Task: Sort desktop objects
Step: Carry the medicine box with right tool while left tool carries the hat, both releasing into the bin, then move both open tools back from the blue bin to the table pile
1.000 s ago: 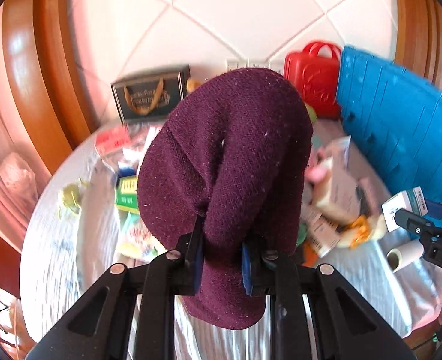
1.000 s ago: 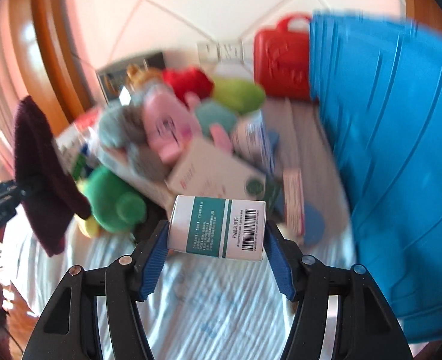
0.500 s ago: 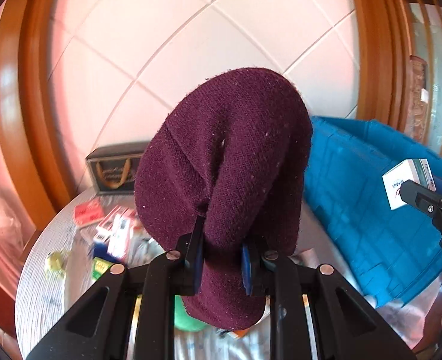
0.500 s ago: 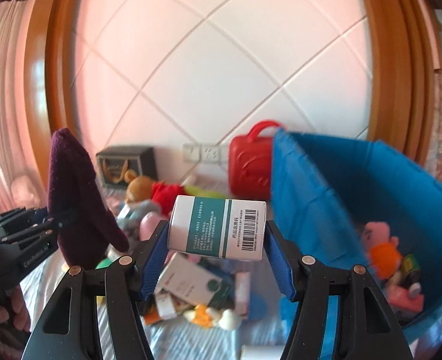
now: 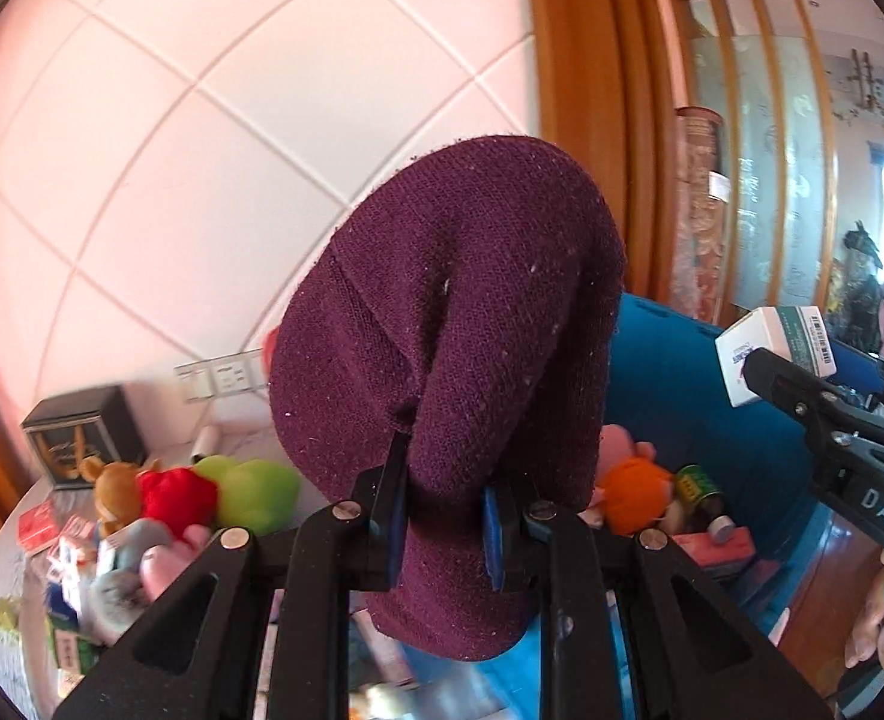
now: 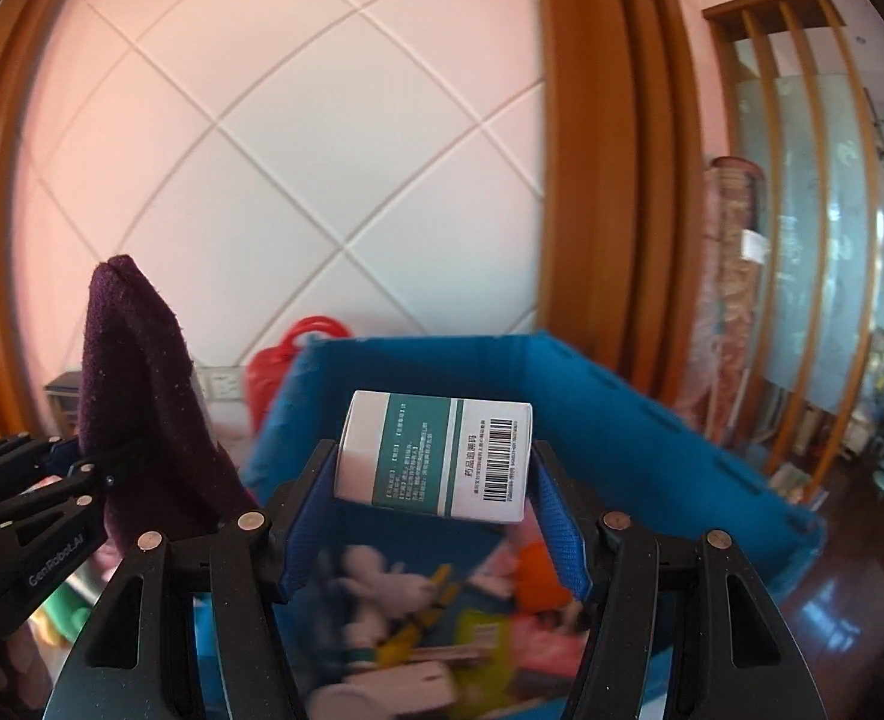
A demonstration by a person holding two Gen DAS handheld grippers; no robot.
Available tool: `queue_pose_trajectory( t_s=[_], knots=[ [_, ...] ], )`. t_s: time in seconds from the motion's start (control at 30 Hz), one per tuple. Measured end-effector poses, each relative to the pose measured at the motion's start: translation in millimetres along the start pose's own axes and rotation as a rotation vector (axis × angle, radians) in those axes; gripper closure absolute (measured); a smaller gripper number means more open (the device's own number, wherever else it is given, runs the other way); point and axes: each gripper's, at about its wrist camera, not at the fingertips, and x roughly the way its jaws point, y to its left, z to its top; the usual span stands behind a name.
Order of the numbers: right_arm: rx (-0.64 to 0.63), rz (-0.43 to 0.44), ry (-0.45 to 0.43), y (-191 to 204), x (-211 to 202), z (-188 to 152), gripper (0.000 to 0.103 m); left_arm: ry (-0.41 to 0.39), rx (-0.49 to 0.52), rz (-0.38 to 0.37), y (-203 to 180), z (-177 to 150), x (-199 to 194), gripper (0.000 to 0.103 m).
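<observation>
Now, your left tool (image 5: 445, 516) is pinched nearly shut on the hat (image 5: 460, 360), which flops over its tips, while your right tool (image 6: 435, 516) clamps the box (image 6: 432, 456) half-open, endwise, above the bin (image 6: 652, 420). The box sits tilted between the pads; a loose squeeze could let it twist out early. The hat hangs near the bin's edge and may snag the wall or drape back onto the table (image 5: 3, 576) clutter.
</observation>
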Motion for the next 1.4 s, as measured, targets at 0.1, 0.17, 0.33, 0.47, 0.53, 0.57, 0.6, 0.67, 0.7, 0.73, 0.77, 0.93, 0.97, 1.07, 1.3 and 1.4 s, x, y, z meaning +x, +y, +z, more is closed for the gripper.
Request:
queue_pose_trajectory(
  t_s=[0.1,0.17,0.33,0.47,0.53,0.57,0.6,0.67,0.7,0.73,0.77,0.93,0.97,1.07,1.3,1.4],
  knots=[
    [-0.002,-0.043,0.007,-29.9,7.9,-1.4,0.041,-0.005,0.033,-0.007,-36.9,9.2,10.0,0.083],
    [-0.002,-0.067,0.013,-44.4,14.9,-3.0,0.041,-0.005,0.046,-0.019,-54.9,13.5,15.0,0.083],
    [0.006,-0.092,0.031,-71.8,35.7,-8.1,0.041,-0.001,0.097,0.0,-84.6,26.0,25.7,0.083],
    [0.022,-0.091,0.045,-86.8,46.5,-11.5,0.041,0.003,0.107,0.026,-94.5,34.3,25.5,0.083],
    [0.028,-0.088,0.041,-92.1,48.2,-11.7,0.041,0.005,0.129,0.034,-96.8,34.4,25.7,0.083],
    [0.026,-0.09,0.039,-93.1,48.7,-11.7,0.041,0.006,0.139,0.041,-98.8,34.4,26.2,0.083],
    [0.021,-0.092,0.039,-93.2,50.0,-11.6,0.041,0.009,0.14,0.04,-100.1,34.4,26.7,0.083],
    [0.012,-0.095,0.039,-92.1,51.3,-12.2,0.041,0.023,0.148,0.029,-101.6,33.9,29.7,0.083],
    [0.006,-0.102,0.045,-91.0,52.6,-12.6,0.04,0.027,0.151,0.034,-101.0,34.2,31.1,0.079],
    [0.002,-0.11,0.049,-90.9,53.7,-13.0,0.039,0.028,0.153,0.04,-100.0,34.4,30.7,0.071],
    [0.003,-0.117,0.046,-90.9,53.3,-13.7,0.036,0.027,0.155,0.041,-99.8,34.4,30.3,0.064],
    [0.004,-0.144,0.033,-91.9,48.6,-14.3,0.014,-0.023,0.145,0.039,-94.9,32.5,20.5,0.022],
    [0.001,-0.151,0.031,-91.4,47.1,-13.8,0.011,-0.02,0.147,0.036,-94.7,32.0,21.2,0.022],
    [-0.001,-0.168,0.023,-91.5,42.1,-13.4,0.0,-0.01,0.151,0.024,-96.7,30.2,21.9,0.022],
    [0.004,-0.175,0.039,-91.1,34.8,-15.0,0.0,0.004,0.132,0.007,-87.9,23.9,16.9,0.022],
    [0.004,-0.17,0.058,-87.2,33.6,-17.3,0.0,0.007,0.111,-0.001,-78.3,20.7,11.3,0.022]
  ],
)
